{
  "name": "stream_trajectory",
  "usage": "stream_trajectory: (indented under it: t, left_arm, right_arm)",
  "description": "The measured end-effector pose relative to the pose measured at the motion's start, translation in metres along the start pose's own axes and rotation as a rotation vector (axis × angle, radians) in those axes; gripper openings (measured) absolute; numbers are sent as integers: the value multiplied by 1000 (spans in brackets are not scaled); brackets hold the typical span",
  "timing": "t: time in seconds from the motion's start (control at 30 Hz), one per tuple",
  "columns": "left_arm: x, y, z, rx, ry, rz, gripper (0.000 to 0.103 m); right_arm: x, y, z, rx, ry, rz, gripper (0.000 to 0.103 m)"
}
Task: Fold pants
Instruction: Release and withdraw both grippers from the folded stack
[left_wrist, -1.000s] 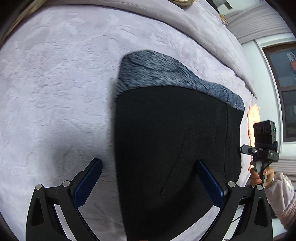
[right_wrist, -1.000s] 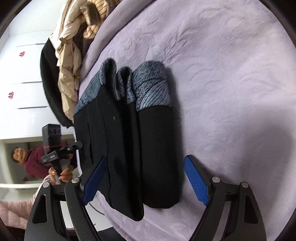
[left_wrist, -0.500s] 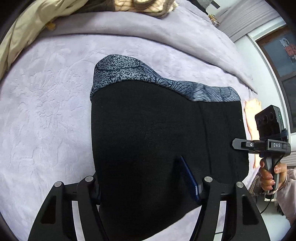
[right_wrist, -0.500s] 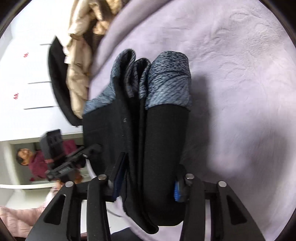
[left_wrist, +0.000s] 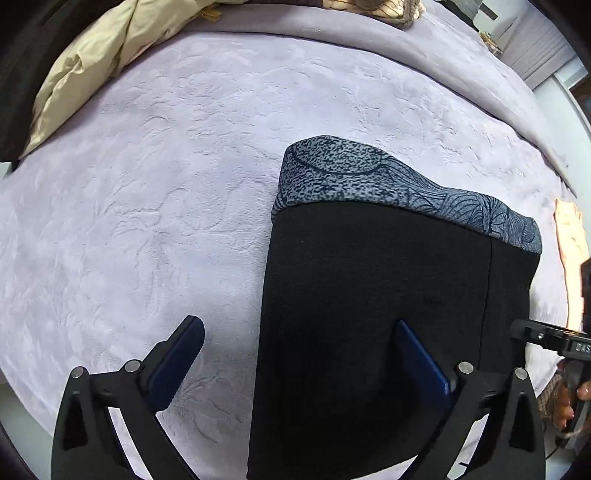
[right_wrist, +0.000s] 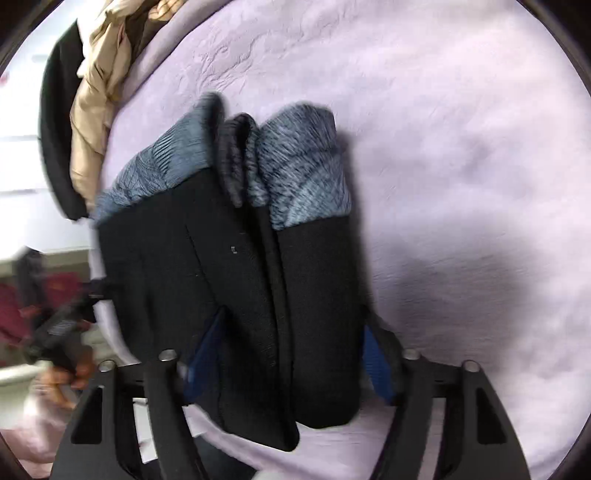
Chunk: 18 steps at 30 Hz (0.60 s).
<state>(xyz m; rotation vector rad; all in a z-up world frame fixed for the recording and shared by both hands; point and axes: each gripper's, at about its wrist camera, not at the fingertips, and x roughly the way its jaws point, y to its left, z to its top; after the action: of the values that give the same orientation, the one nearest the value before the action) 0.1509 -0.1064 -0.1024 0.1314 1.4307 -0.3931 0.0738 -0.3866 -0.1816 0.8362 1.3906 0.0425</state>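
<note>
Our pants (left_wrist: 373, 302) look almost all folded on the bed (left_wrist: 155, 206); our left claw (left_wrist: 299, 354) is wide apart, our right claw (right_wrist: 288, 354) squeezes them.

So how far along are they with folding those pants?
Nearly finished, it seems. The pants already lie on the purple bedspread as a compact stack of several layers, the patterned grey band at one end. The right gripper is shut on the bundle's near end; the left gripper is open, one finger over the fabric. Probably only releasing and tidying remain.
</note>
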Motion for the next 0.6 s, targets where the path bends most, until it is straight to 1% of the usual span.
stream_trajectory:
  t: [0.03, 0.07, 0.1, 0.13, 0.2, 0.23, 0.27, 0.33, 0.37, 0.4, 0.43, 0.5, 0.57, 0.6]
  left_arm:
    - [-4, -7, -1, 12, -8, 29, 103]
    - [-11, -6, -3, 27, -16, 62, 103]
    - [-16, -12, -4, 39, -19, 89, 103]
    - [-22, -16, -6, 50, -21, 111, 103]
    - [-38, -27, -10, 53, -34, 141, 103]
    - [-47, -34, -13, 46, -38, 151, 103]
    - [-52, -34, -16, 39, -38, 158, 103]
    - [-61, -51, -28, 10, -36, 173, 103]
    - [-67, -60, -35, -11, -44, 186, 103]
    - [-68, -70, -37, -26, -55, 202, 103]
    - [-67, -82, -37, -38, -64, 222, 103]
    - [-75, -87, -41, -61, -78, 249, 103]
    - [-74, -90, -48, -81, -72, 252, 103]
    - [-75, -88, -51, -86, -63, 247, 103]
  right_arm:
    - [-6, 4, -2, -7, -16, -47, 76]
    - [-14, 9, -5, -16, -33, -114, 77]
    - [-20, 13, -8, -20, -39, -151, 77]
    - [-26, 15, -10, -19, -46, -169, 77]
    - [-40, 19, -18, -12, -71, -172, 82]
    - [-45, 22, -20, -14, -81, -168, 83]
    - [-52, 27, -24, -22, -95, -165, 85]
    - [-58, 37, -28, -38, -105, -166, 90]
    - [-60, 43, -30, -49, -106, -161, 94]
    - [-61, 49, -29, -62, -101, -156, 101]
    - [-61, 55, -30, -74, -95, -155, 103]
    - [-64, 61, -32, -115, -87, -160, 103]
    - [-68, 64, -39, -161, -85, -159, 103]
    - [-69, 69, -41, -186, -84, -172, 103]
